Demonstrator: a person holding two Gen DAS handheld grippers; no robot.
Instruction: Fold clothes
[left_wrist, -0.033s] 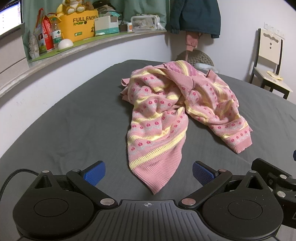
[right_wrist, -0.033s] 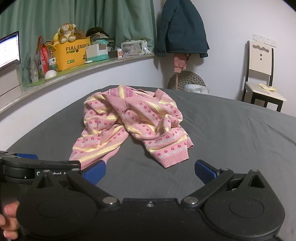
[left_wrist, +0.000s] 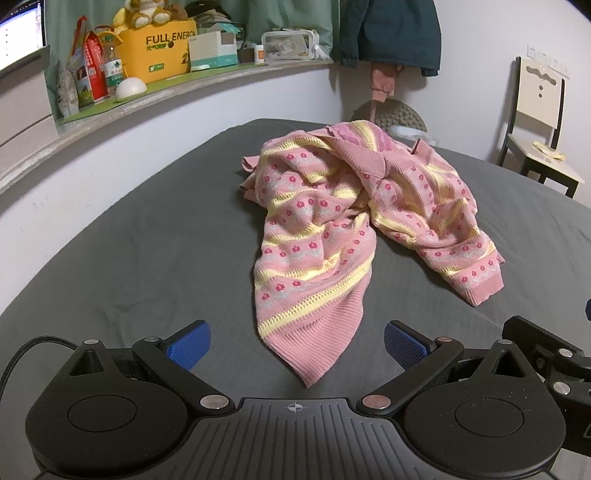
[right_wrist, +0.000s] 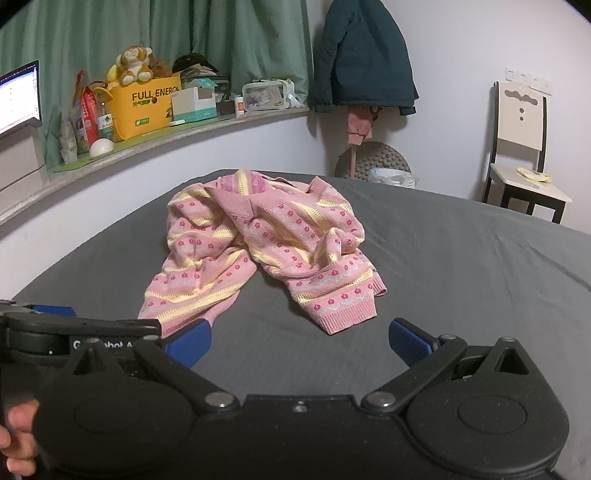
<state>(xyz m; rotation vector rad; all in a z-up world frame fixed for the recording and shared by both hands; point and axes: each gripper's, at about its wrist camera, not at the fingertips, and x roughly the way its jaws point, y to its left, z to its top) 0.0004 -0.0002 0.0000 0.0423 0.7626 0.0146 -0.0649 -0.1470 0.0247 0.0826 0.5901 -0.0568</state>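
Both grippers hang released over the near edge of the bed: the left gripper (left_wrist: 297, 343) has its blue ribbed pads spread to either side of the sweater's lowest ribbed corner without touching it, and the right gripper (right_wrist: 299, 343) is spread just as wide over bare sheet. Smooth dark grey fabric covers the bed (left_wrist: 147, 258), which carries a crumpled pink knitted sweater (left_wrist: 354, 221) near its middle, banded with pale yellow openwork stripes and rows of small red flowers, its hems and cuff ribbed. Behind the bed a curved windowsill (right_wrist: 207, 127) holds a yellow box (right_wrist: 146, 105) printed "FULL ENERG…", the rest cut off, with a plush toy (right_wrist: 133, 62) on top. A dark teal jacket (right_wrist: 364, 55) hangs on the wall, and a cream-backed chair (right_wrist: 524, 147) stands at the right.
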